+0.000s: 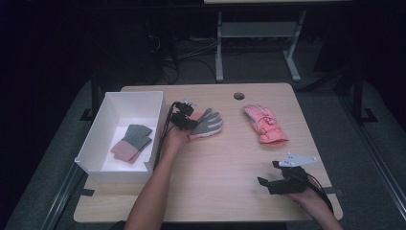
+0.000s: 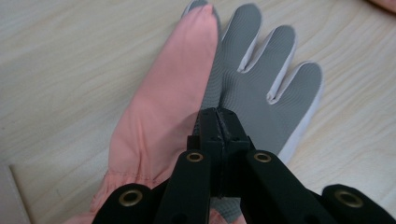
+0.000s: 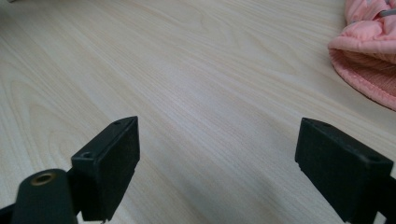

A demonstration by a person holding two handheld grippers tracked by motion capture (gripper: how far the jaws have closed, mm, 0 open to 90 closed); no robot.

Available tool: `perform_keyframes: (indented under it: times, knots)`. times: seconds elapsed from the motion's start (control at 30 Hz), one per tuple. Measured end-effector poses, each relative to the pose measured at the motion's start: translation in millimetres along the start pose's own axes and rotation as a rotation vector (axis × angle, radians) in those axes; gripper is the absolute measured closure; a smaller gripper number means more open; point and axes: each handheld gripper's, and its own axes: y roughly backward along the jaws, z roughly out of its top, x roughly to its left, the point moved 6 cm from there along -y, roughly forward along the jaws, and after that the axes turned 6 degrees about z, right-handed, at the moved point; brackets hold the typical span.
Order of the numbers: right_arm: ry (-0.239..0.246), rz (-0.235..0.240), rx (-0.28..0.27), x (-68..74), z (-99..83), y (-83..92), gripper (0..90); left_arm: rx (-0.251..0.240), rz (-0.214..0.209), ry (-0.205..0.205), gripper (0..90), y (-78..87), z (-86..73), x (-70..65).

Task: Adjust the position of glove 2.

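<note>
A glove with a grey palm and a pink back lies flat on the wooden table, fingers pointing right. My left gripper is down on it. In the left gripper view the jaws are pressed together on the glove, where pink and grey fabric meet, and a bit of grey fabric looks pinched between the tips. My right gripper rests low near the table's front right with its jaws wide apart and nothing between them. A pink padded glove lies beyond it, and its cuff shows at the right gripper view's upper right.
A white open box stands at the table's left, right beside my left arm, with a grey and pink glove inside. A round cable hole sits at the table's far edge. Bare wood lies between the two grippers.
</note>
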Motion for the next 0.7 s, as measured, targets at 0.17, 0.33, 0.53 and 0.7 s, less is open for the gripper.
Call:
perform_keyframes:
  times: [0.17, 0.33, 0.53, 0.7]
  knots:
    - [-0.004, 0.0, 0.005, 0.6, -0.3, -0.5, 13.4, 0.02, -0.021, 0.001, 89.8, -6.4, -4.8, -1.3]
    - [-0.004, 0.0, 0.004, 0.5, -0.2, -0.9, 13.4, 0.026, -0.069, -0.007, 89.9, -5.1, -4.4, -11.5]
    - [0.0, 0.001, 0.005, 0.7, -0.3, -1.2, 13.4, 0.043, -0.146, -0.054, 89.9, -2.7, -4.0, -36.1]
    - [-0.002, 0.002, 0.004, 0.5, -0.4, -0.3, 13.5, 0.042, -0.211, -0.073, 89.9, -1.1, -5.2, -60.1]
